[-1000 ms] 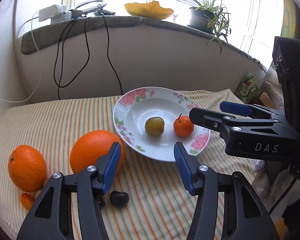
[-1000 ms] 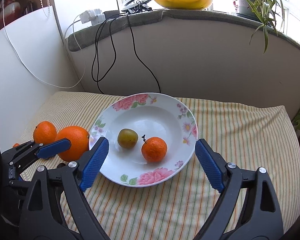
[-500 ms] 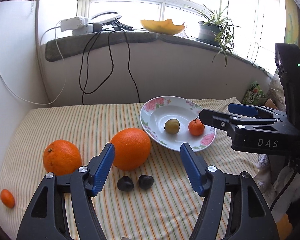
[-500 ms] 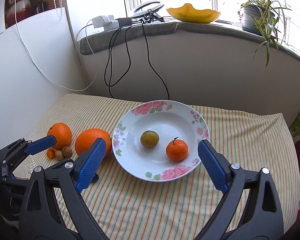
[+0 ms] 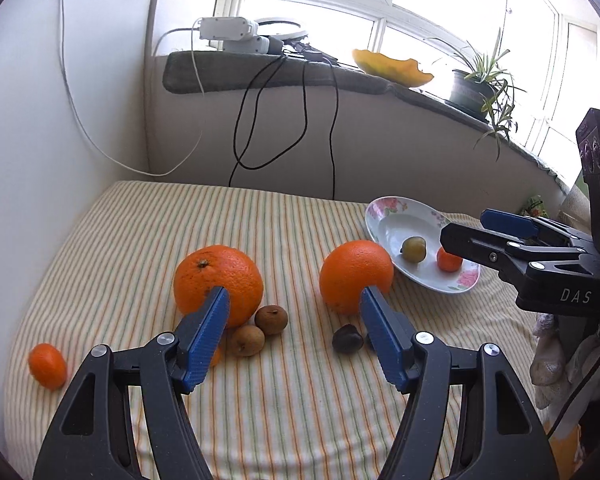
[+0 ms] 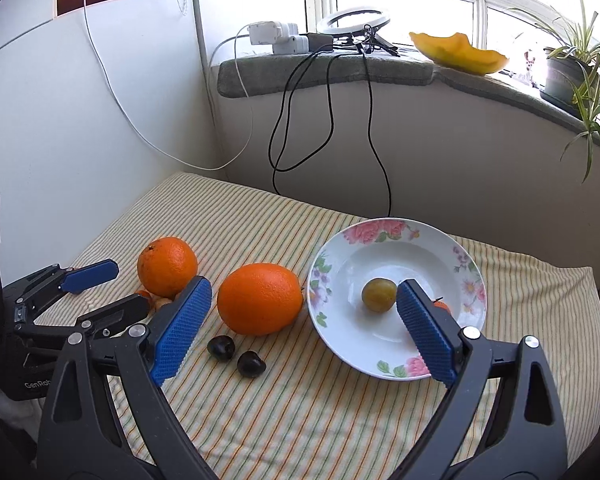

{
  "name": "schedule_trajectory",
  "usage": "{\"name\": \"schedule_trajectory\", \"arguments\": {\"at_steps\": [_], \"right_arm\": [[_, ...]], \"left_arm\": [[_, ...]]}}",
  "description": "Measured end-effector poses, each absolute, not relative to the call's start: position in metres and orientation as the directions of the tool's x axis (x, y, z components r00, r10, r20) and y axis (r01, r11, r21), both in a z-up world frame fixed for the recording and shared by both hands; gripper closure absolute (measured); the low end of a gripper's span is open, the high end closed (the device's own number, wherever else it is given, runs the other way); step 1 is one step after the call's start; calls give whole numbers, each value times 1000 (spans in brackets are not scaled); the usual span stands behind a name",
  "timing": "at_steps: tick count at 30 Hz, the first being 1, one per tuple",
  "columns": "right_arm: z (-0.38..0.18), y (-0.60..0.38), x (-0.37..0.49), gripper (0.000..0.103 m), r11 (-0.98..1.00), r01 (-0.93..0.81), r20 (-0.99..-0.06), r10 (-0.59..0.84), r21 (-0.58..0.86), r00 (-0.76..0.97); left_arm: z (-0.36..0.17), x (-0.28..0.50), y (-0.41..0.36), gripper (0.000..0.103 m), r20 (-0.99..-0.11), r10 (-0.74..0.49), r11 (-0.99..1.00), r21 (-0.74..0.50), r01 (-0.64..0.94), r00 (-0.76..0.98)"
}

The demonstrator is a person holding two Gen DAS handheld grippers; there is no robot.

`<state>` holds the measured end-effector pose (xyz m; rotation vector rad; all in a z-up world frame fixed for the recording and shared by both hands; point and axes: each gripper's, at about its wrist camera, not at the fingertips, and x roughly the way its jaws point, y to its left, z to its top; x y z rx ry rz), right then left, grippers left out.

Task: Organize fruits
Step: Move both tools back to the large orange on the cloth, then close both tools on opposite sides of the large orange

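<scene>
A floral white plate (image 6: pixel 384 344) (image 5: pixel 384 216) holds a green plum (image 6: pixel 378 295) (image 5: pixel 413 249) and a small tangerine (image 5: pixel 449 260), mostly hidden behind my right finger in the right wrist view. Two big oranges (image 5: pixel 218 280) (image 5: pixel 356 276) lie on the striped cloth, with two brown longans (image 5: pixel 271 319), two dark cherries (image 6: pixel 221 347) (image 5: pixel 347 338) and a kumquat (image 5: pixel 47 365). My left gripper (image 5: pixel 294 328) is open and empty above the longans and cherries. My right gripper (image 6: pixel 300 320) is open and empty before the plate.
A white wall stands at the left. A grey sill (image 6: pixel 324 70) at the back carries a power strip, hanging black cables (image 6: pixel 328 120), a yellow melon rind (image 6: pixel 458 52) and a potted plant (image 6: pixel 568 76). The cloth drops off at the right edge.
Both grippers have swung left and drawn back from the plate. The left one now faces the oranges, longans and cherries. Both stay open and empty.
</scene>
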<state>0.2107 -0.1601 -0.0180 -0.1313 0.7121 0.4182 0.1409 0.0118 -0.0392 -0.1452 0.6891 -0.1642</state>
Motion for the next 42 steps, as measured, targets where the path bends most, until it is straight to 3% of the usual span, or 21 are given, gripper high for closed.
{"name": "schedule_trajectory", "arguments": {"at_steps": [9,21,30,38,42], "right_arm": [[-29,-105,222,7,859,-507,-691,409,72,596],[-50,-55,255,7,802,-559,-757,495,208,428],[-72,-36,279,20,774,-521,-778,557,360,291],[-77,-16,283,23,775,-540,-791,538,328,291],[-75,-12,285,30,762,-552,-791,548,339,271]], "left_arm": [[-58,147,63,35,-645,-178,968,-249,16,743],[-76,163,75,36,-655,-260,938,-346,25,709],[-82,176,76,38,-651,-317,912,-409,34,690],[-85,183,78,38,-650,-327,905,-423,30,685],[-87,182,83,38,-649,-323,903,-429,20,689]]}}
